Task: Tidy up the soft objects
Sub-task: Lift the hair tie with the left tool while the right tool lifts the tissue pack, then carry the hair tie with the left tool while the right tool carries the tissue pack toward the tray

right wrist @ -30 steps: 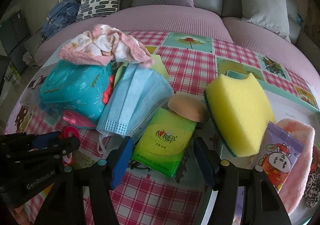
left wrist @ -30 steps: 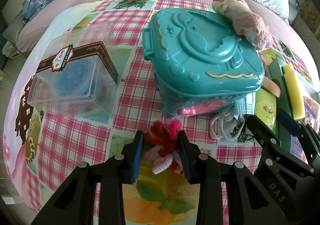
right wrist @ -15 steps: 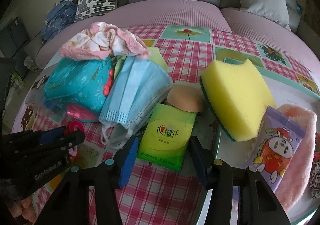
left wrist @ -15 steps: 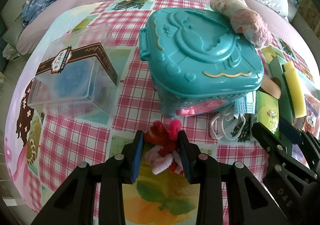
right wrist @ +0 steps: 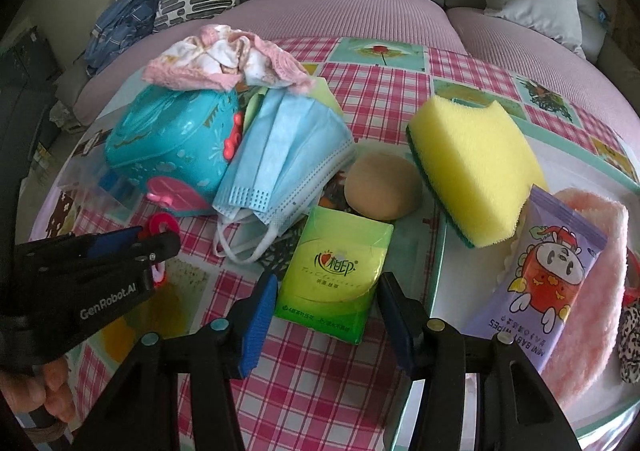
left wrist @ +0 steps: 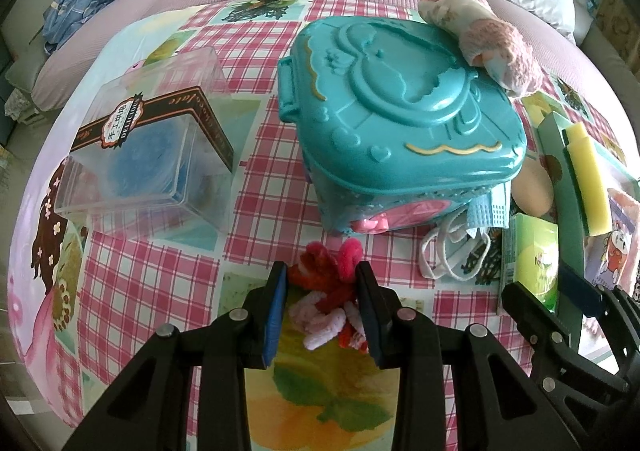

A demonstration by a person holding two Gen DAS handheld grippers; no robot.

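Holding both tongs over the round table (left wrist: 256, 179) with its pink checked cloth, I see two containers on it. The larger is one teal plastic case (left wrist: 400, 123), moulded with hearts and a wavy gold line, lid closed, so its contents are hidden; one rolled pink-and-white fuzzy cloth (left wrist: 480, 39) lies on its far edge. Nearer the table's left edge stands one clear square plastic box (left wrist: 148, 143) with a dark label band; something blue shows blurred through its walls.

Toward the right edge, one white tray (right wrist: 480, 331) carries one yellow sponge (right wrist: 472, 163) with a green scrub backing, one purple wipes packet (right wrist: 540, 283) and one pink fluffy piece (right wrist: 592, 291). Blue pleated face masks (right wrist: 280, 159) lean against the case; I cannot count them. Just beside them sit one tan round puff (right wrist: 382, 187) and one green tissue packet (right wrist: 336, 275).

My left tongs (left wrist: 320, 303) are clamped on a bundle of fuzzy hair ties (left wrist: 328, 291), red, pink and pale, by the table's near edge in front of the case. My right tongs (right wrist: 328, 315) stand apart astride the near end of the tissue packet; I cannot tell whether the pads touch it.
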